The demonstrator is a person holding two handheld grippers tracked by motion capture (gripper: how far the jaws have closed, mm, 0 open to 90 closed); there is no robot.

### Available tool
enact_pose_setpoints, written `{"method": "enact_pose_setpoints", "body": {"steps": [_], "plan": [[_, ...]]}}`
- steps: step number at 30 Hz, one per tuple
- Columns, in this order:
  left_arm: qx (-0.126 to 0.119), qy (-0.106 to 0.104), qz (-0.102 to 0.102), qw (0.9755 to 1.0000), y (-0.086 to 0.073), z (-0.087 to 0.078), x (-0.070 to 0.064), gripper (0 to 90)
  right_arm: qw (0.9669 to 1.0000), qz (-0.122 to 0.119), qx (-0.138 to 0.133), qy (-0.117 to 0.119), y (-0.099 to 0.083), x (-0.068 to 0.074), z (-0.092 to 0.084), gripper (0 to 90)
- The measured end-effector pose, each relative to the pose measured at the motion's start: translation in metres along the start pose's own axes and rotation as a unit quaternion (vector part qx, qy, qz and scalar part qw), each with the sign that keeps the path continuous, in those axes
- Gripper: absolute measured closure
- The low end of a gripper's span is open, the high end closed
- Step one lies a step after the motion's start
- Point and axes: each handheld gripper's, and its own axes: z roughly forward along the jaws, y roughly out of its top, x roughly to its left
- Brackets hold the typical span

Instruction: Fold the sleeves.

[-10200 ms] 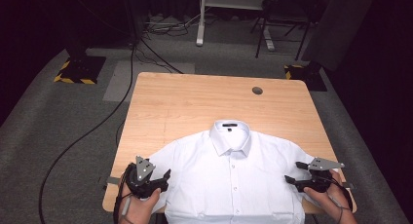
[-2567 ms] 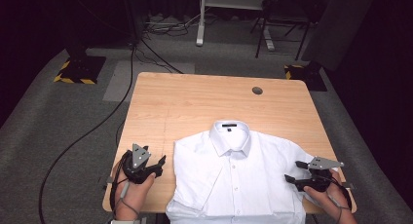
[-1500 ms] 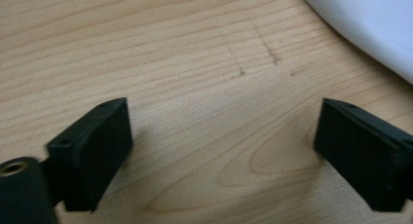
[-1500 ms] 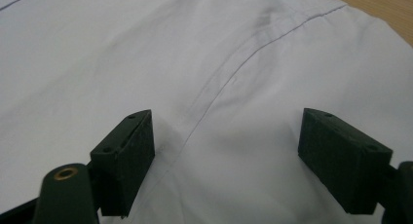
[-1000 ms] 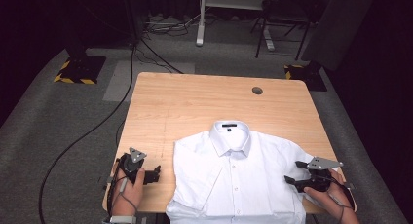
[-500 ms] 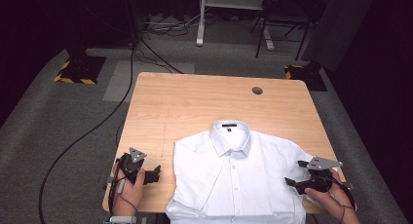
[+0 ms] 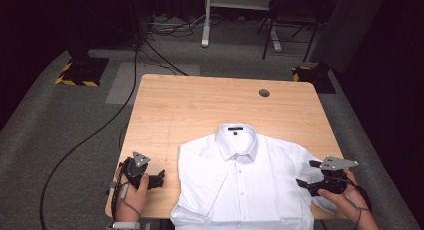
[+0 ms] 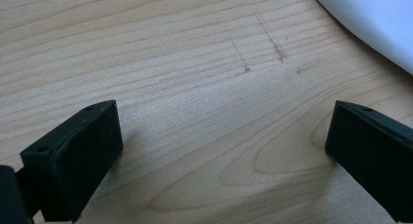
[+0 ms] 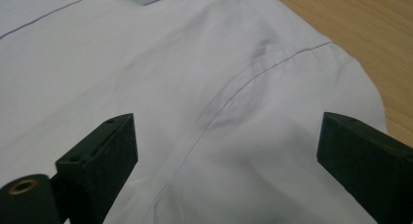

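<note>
A white button-up shirt (image 7: 240, 185) lies face up on the wooden table (image 7: 200, 110), collar away from me, its left sleeve folded in. My left gripper (image 7: 159, 179) rests open over bare wood left of the shirt; in the left gripper view (image 8: 224, 156) only wood lies between its jaws, with the shirt's edge (image 8: 370, 19) at the top right. My right gripper (image 7: 306, 174) hovers over the shirt's right shoulder seam (image 9: 234, 97). Its jaws have just been opening and stand wide (image 9: 226, 160), with fabric beneath them and nothing pinched.
A round cable hole (image 7: 264, 93) sits near the table's far right corner. Black cables (image 7: 100, 130) run over the grey carpet to the left. A white desk frame (image 7: 206, 20) and a chair (image 7: 290, 25) stand behind the table.
Since the earliest frame the shirt's left sleeve has been folded in and my left gripper has drawn back left onto bare wood. Over the last second both hands stay nearly still.
</note>
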Motion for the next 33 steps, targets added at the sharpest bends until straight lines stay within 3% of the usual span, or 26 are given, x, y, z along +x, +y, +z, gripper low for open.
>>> {"method": "enact_pose_setpoints", "body": {"steps": [18,23,33], "plan": [[0.0,-0.001,0.001,1.0,0.0,0.0,0.0,0.0,0.9993,-0.011,-0.028,-0.024,0.019,-0.016,-0.029,12.6],[-0.001,-0.001,0.001,1.0,0.001,0.001,0.0,0.0,0.9992,0.003,-0.03,-0.026,0.019,-0.021,-0.034,15.9],[-0.001,-0.001,0.001,1.0,0.001,0.001,0.0,0.0,0.9976,0.022,-0.029,-0.06,0.014,-0.039,-0.047,21.5]]}}
